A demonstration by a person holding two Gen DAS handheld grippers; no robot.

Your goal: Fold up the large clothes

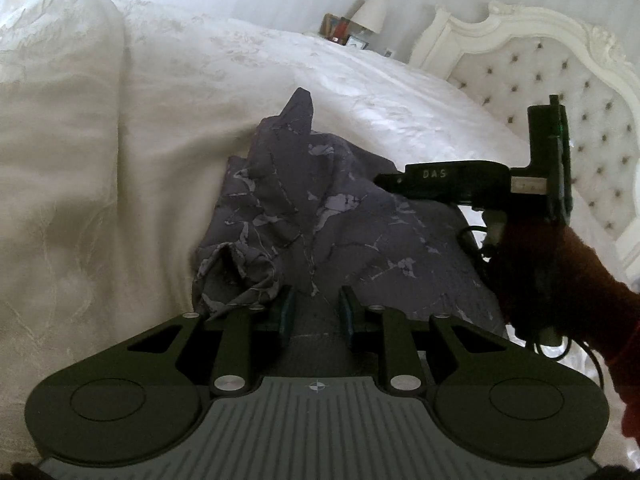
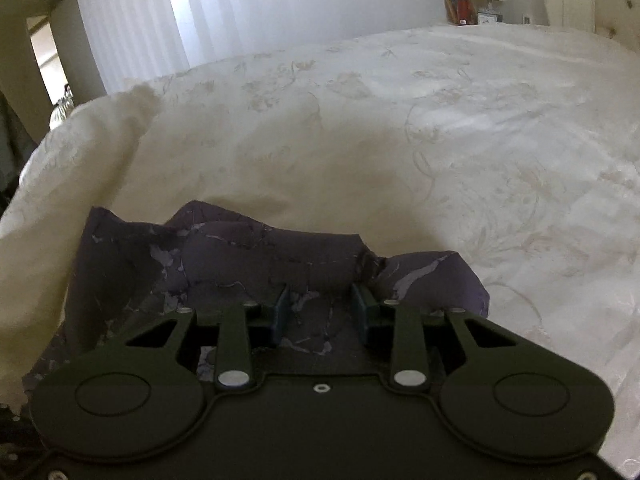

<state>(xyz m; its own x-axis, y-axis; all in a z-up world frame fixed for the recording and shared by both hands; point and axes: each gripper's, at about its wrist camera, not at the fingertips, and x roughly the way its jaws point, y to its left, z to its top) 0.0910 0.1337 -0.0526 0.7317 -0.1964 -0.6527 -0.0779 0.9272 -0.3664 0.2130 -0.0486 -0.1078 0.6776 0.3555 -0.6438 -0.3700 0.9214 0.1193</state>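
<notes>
Lying crumpled on bedspread, purple garment under both part-open grippers; grasp unclear.

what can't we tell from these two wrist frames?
- Purple garment: type and full extent unknown; crumpled, its near part hidden behind the left claw body in the left wrist view.
- Right claw: right wrist view does not settle whether its pads press the cloth lying between them.
- Nightstand items: too small and blurred to identify, apart from a lamp.
- Person: only a red sleeve, cut off by the right edge.
</notes>
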